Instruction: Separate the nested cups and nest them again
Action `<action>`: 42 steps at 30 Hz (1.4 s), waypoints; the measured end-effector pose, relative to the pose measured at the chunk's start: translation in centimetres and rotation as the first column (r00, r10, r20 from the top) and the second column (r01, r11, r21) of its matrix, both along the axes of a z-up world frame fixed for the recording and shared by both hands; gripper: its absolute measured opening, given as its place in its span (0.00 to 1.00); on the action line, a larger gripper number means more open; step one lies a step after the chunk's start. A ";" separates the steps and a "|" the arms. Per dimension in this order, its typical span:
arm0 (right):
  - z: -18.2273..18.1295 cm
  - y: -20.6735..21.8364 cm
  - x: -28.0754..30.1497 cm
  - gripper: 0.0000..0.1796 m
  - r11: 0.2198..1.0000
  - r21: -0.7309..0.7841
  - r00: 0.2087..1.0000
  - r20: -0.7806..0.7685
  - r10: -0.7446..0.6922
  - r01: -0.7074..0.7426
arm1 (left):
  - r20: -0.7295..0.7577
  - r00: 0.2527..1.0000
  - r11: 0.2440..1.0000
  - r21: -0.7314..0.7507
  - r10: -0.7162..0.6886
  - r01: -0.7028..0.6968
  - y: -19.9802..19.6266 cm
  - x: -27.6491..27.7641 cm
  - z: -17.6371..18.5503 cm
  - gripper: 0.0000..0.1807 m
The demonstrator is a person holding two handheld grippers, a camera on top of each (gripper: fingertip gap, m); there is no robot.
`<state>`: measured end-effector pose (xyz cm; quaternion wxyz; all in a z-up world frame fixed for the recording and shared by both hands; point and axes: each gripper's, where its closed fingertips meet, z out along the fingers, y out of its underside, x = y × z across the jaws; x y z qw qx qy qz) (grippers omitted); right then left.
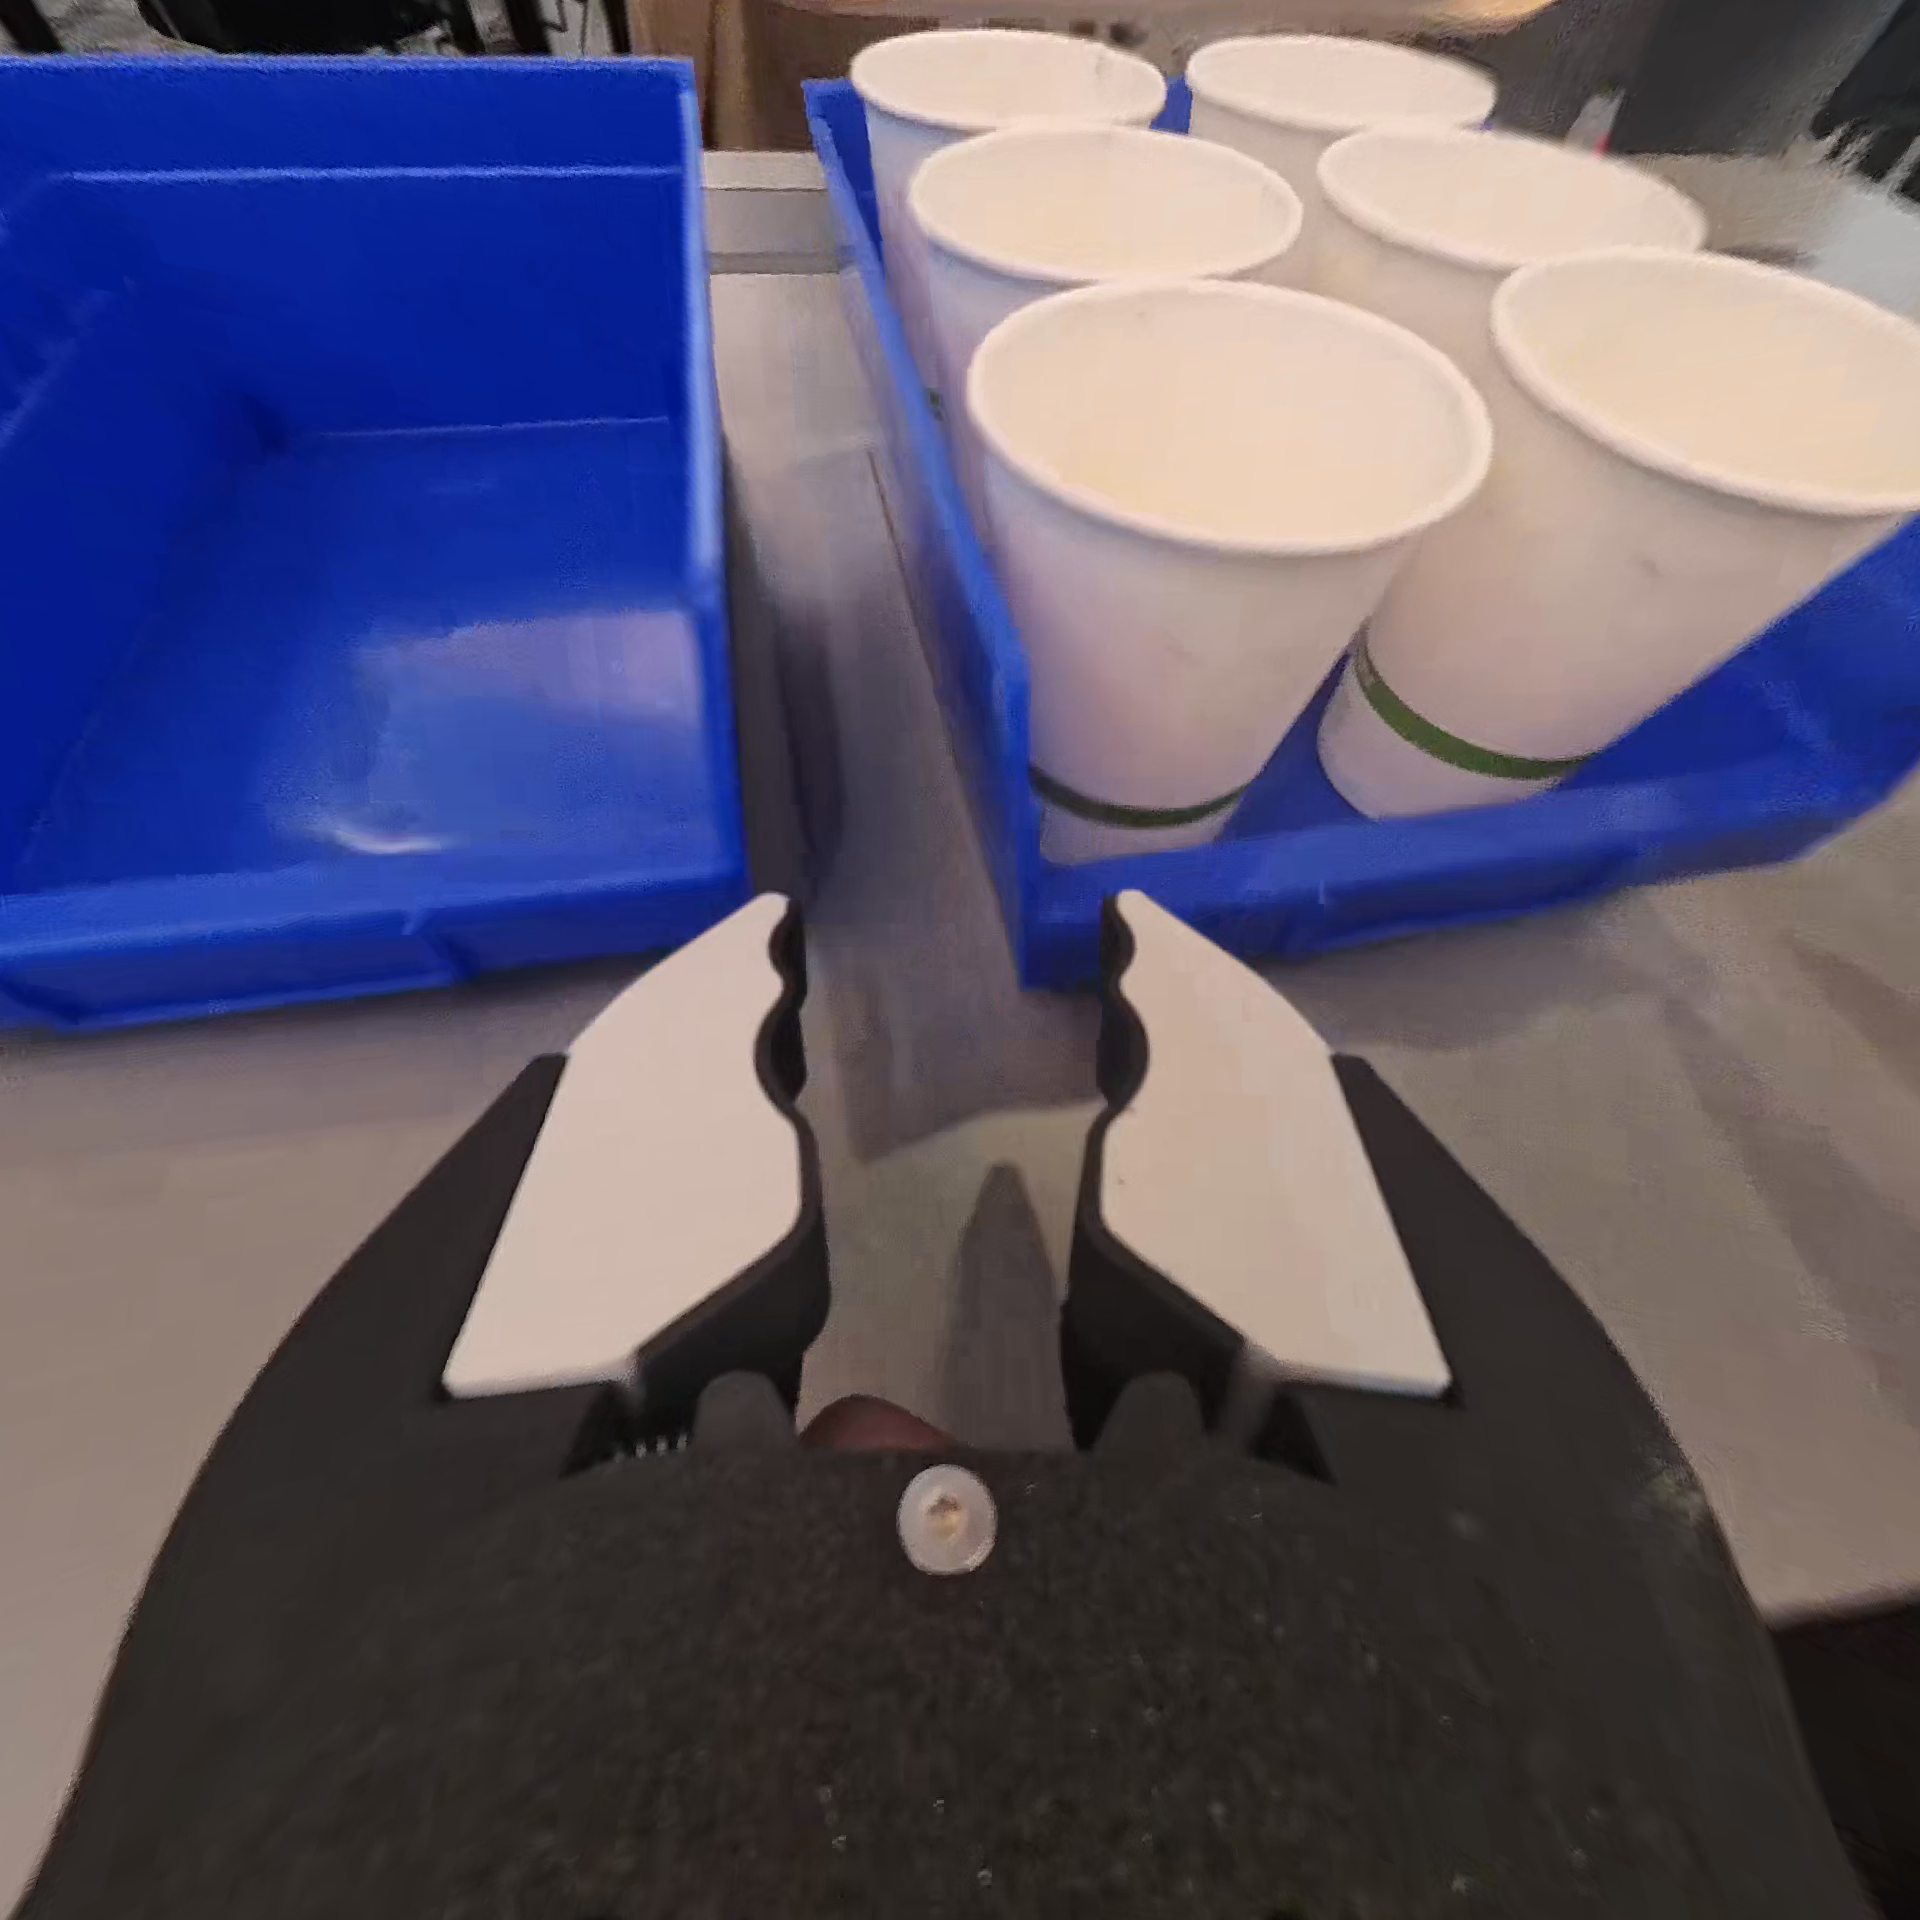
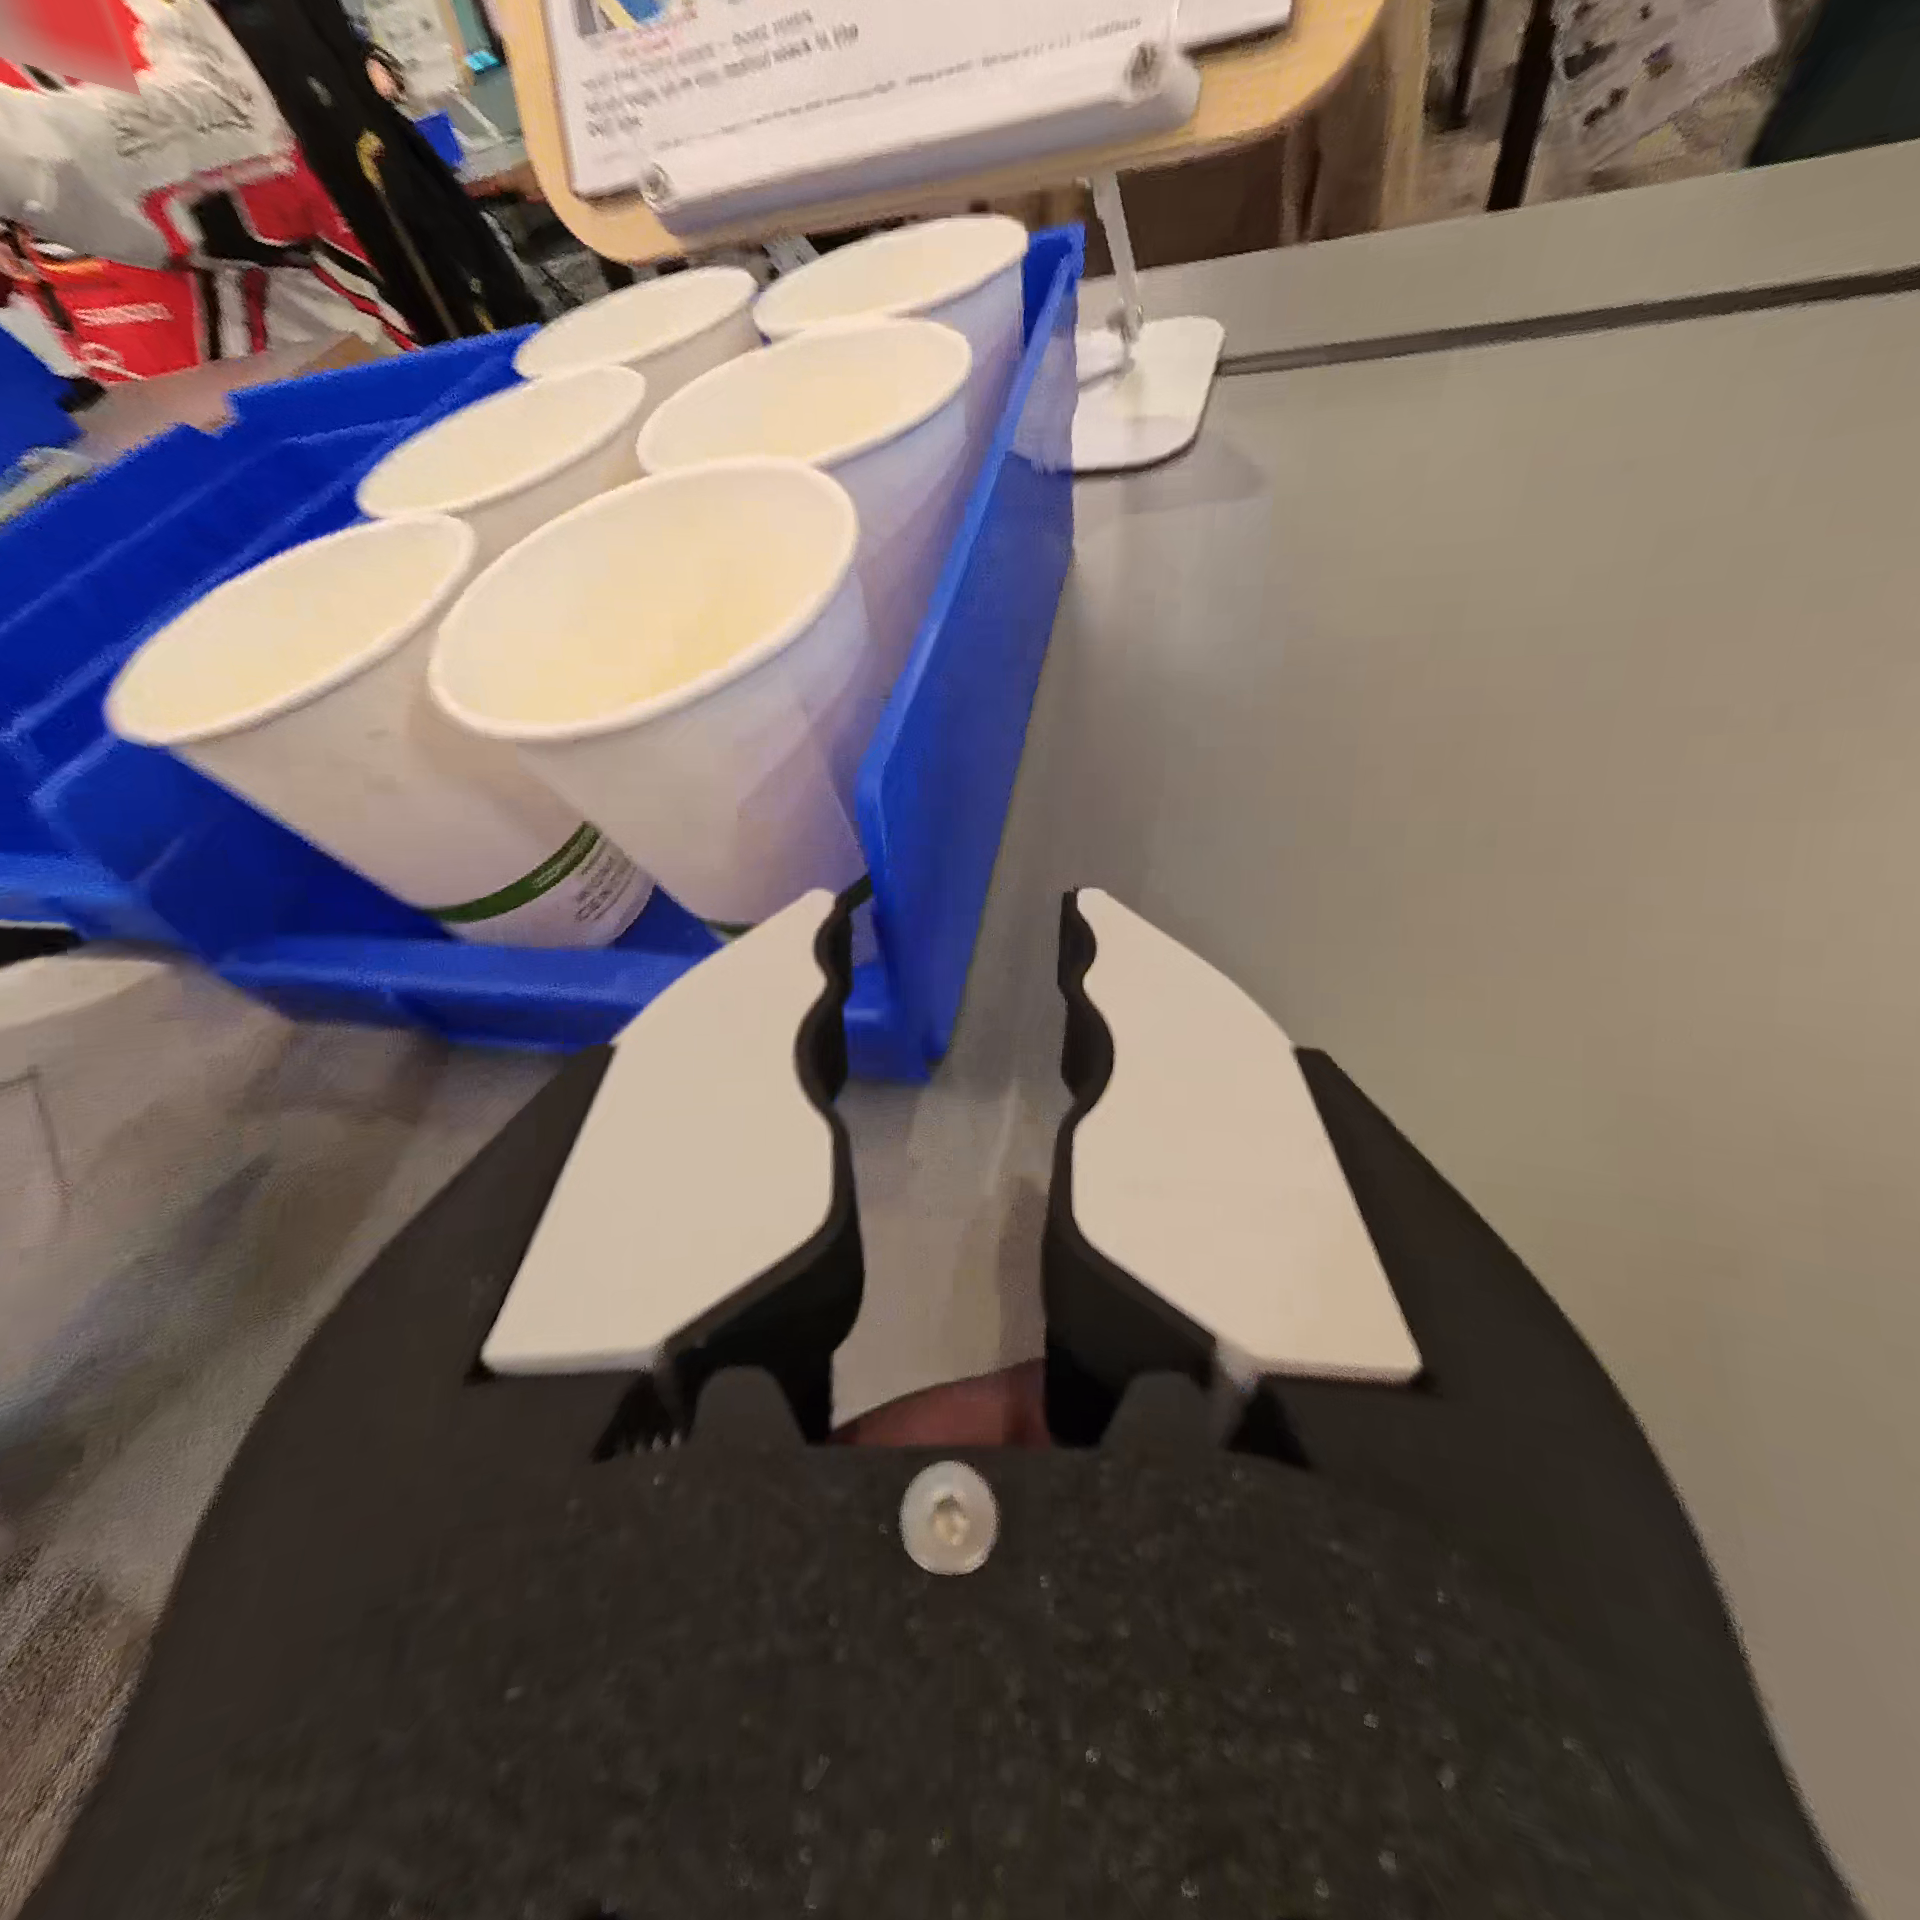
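On the grey counter (image 1: 1558,1195), six white cups (image 1: 1195,582) in a blue bin (image 1: 1455,883) at my one o'clock, empty bin (image 1: 343,520) at eleven, my left gripper (image 1: 951,935) and right gripper (image 2: 951,930) both parted, holding nothing.

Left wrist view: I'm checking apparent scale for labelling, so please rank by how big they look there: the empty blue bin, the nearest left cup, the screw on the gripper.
1. empty blue bin
2. nearest left cup
3. screw, though closest to the camera

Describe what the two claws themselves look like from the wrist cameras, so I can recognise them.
Both match. The left claw and right claw each have a broad black, grainy-textured body with one pale round screw at its centre. Two pale grey, flat-faced fingers taper to points, lined inside with wavy black pads. No cables, markings or sleeves show.
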<state>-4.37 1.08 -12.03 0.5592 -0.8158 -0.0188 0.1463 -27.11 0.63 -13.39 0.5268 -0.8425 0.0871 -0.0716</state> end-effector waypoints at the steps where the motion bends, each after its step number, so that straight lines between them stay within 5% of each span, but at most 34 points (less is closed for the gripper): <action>1: 0.6 -1.2 0.5 0.21 0.999 0.032 1.000 -0.004 0.029 -0.029 | 0.025 1.000 1.000 0.008 -0.010 0.010 -1.3 -1.0 0.5 0.29; 5: 0.4 -5.0 2.8 0.17 0.996 0.069 0.998 0.047 0.050 -0.053 | 0.019 0.993 0.992 0.045 0.115 -0.116 -2.9 -9.4 2.5 0.27; 9: -1.9 -6.5 2.4 0.15 0.995 -0.009 0.995 0.015 0.100 -0.100 | -0.044 0.948 0.948 0.047 0.316 -0.314 1.2 -20.8 3.4 0.30; 14: -2.5 -6.8 -0.6 0.15 0.977 -0.050 0.978 0.002 0.209 -0.209 | 0.204 0.963 0.985 -0.027 0.174 -0.172 6.5 -23.4 2.2 0.33; 19: -1.8 -6.8 -3.3 0.15 0.963 -0.025 0.963 0.016 0.270 -0.269 | 0.092 0.981 0.983 -0.083 0.172 -0.165 8.6 -24.3 -0.2 0.17; 21: -2.0 -7.0 -5.0 0.15 0.948 -0.038 0.948 0.018 0.318 -0.317 | 0.062 0.986 0.985 -0.087 0.156 -0.151 8.5 -23.8 -0.3 0.02; 33: 0.0 -6.3 -20.6 0.23 0.862 0.010 0.855 0.130 0.501 -0.507 | -0.049 0.927 0.924 -0.070 0.373 -0.376 -2.3 -22.2 -0.3 0.01; 39: -0.5 -3.6 -24.9 0.27 0.904 0.050 0.892 0.193 0.408 -0.424 | -0.010 0.893 0.892 -0.035 0.450 -0.450 -8.0 -20.4 -0.2 0.01; 42: -0.7 -3.2 -25.4 0.17 0.908 0.034 0.902 0.133 0.411 -0.418 | 0.002 0.887 0.887 -0.015 0.462 -0.462 -9.8 -19.5 -0.1 0.01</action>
